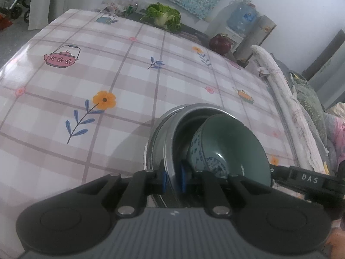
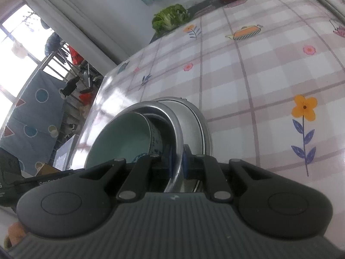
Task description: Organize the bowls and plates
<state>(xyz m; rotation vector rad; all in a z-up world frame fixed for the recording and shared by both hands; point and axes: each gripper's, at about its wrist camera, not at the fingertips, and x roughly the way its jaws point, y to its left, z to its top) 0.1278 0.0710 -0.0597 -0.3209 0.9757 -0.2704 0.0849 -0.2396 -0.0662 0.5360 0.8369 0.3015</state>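
The left gripper (image 1: 173,181) pinches the rim of a round stainless-steel bowl (image 1: 160,136) between its blue pads, jaws narrow; the right gripper (image 2: 177,164) is clamped just as narrowly on the opposite rim of that steel bowl (image 2: 189,116); a pale green ceramic bowl with blue patterning (image 1: 232,142) lies tilted inside the steel bowl, leaning on its wall; the steel bowl is over the pink checked tablecloth with flower prints (image 1: 129,69); beyond it, at the cloth's far edge, sit a leafy green cabbage (image 1: 165,16) and a dark red round fruit (image 1: 220,44).
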